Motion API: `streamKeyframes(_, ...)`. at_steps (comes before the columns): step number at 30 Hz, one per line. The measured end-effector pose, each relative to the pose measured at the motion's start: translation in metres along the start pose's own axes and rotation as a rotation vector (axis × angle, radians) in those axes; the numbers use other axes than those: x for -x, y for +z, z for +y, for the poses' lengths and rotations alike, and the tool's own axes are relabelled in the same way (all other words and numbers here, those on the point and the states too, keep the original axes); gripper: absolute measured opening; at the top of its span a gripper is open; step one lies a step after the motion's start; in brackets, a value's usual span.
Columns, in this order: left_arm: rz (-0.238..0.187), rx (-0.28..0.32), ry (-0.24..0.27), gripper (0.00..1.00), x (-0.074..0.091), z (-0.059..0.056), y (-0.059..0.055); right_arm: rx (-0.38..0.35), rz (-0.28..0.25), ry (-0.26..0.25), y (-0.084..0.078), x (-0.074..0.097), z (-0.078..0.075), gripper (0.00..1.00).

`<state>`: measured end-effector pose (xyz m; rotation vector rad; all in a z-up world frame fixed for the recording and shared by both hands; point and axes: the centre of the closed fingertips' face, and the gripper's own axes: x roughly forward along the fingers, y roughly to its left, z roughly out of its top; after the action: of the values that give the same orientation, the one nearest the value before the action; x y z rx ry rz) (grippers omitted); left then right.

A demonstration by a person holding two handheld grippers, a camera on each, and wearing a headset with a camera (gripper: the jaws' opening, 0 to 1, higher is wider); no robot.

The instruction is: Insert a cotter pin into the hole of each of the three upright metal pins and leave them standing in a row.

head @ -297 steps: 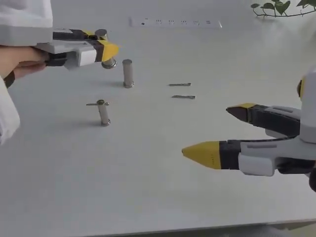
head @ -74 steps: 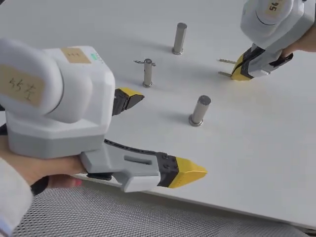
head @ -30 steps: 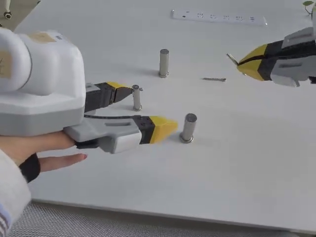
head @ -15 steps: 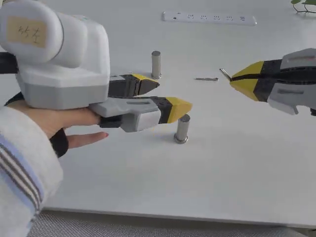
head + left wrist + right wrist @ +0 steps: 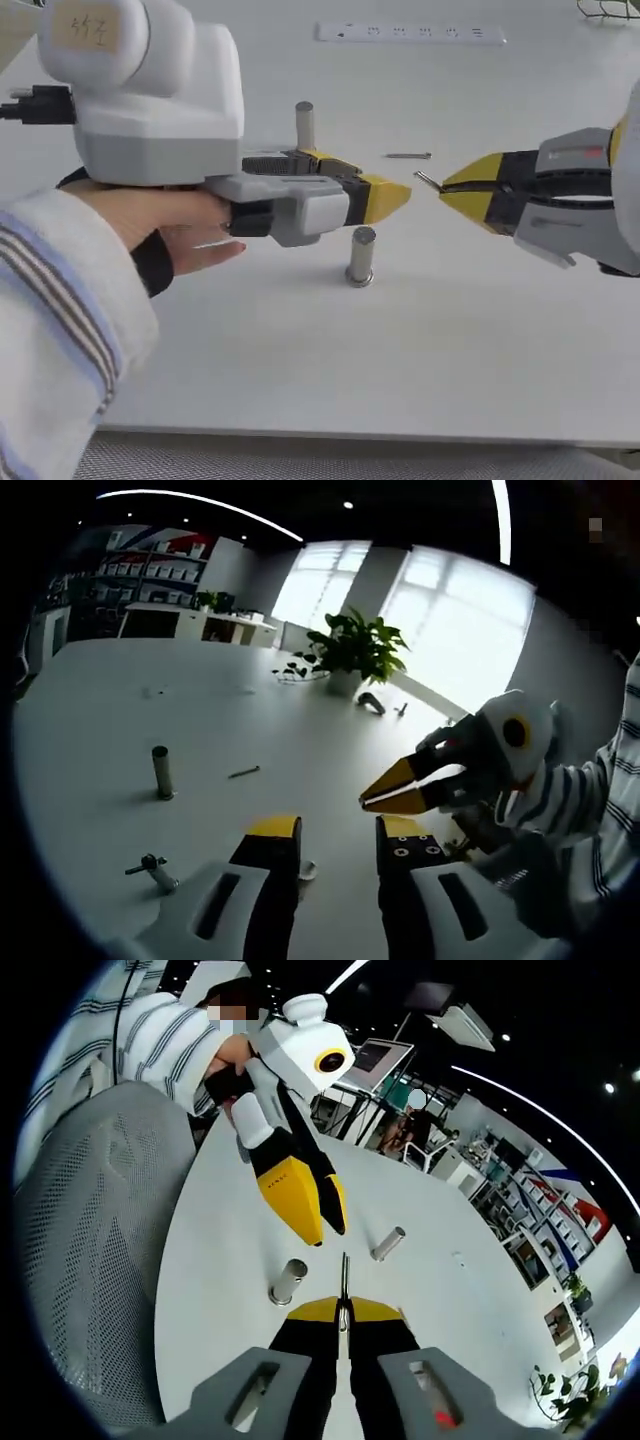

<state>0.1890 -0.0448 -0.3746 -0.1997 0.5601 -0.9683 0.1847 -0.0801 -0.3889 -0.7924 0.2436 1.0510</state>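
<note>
Change since 2.5 s ago: the left gripper (image 5: 378,182), jaws apart, has swung in from the near edge of the worktop (image 5: 480,340) and now hangs close by the near metal pin (image 5: 360,256). The right gripper (image 5: 452,189) has left the spot where two loose pins lay and has come across, clamped on one cotter pin (image 5: 428,182) whose free end points at the left gripper's tips. Reading: one insertion done, second being set up. The left gripper will probably steady the near metal pin while the right threads it; the pin is not yet lined up with any hole. Count: grippers, 2. Metal pins, 3, all upright: the near one is bare, the far metal pin (image 5: 303,125) is bare, and the fitted metal pin (image 5: 157,872) shows in the left gripper view with a cotter pin through its head. Cotter pins, 3: one fitted, one held, and one loose cotter pin (image 5: 407,156) lying flat on the worktop beyond the grippers.
</note>
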Motion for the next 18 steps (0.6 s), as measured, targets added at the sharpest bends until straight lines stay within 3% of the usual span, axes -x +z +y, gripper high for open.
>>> streamKeyframes(18,0.036,0.042,-0.052,0.08,-0.011,-0.018,-0.011,0.049,0.008,0.012,0.008,-0.007,0.013,0.00)
